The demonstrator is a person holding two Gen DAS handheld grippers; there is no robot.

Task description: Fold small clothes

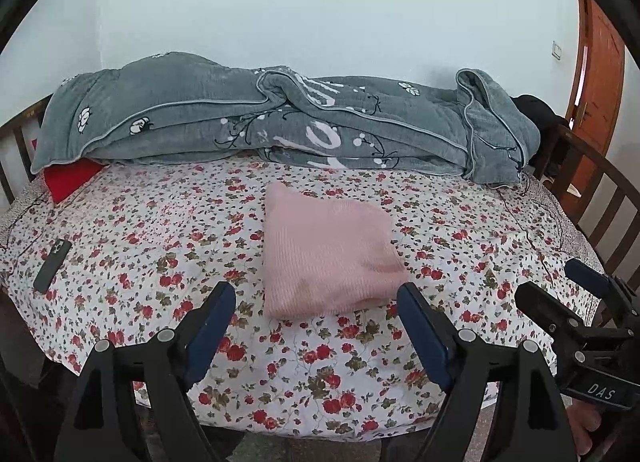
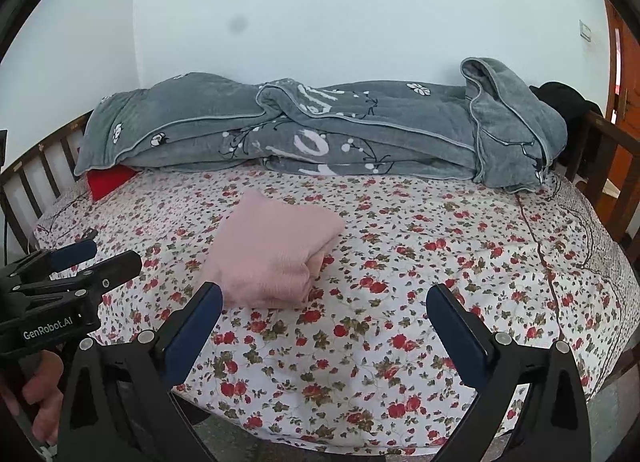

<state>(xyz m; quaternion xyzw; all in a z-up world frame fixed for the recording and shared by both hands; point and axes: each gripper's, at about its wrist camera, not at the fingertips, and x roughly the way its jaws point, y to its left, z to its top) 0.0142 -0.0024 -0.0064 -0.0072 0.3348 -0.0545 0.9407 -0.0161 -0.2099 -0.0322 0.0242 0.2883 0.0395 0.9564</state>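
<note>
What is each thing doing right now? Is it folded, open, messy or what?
pink garment: folded into a neat packet, lying on the sheet, nothing touching it.
left gripper: open, holding nothing.
right gripper: open, holding nothing.
grey blanket: bunched up along the wall.
phone: lying flat.
door: cannot tell whether shut.

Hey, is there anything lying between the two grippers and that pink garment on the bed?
Nothing visible. Only bare floral bedsheet lies between the open left gripper and the folded pink garment, and likewise for the open right gripper. The phone lies far off to the left.
</note>
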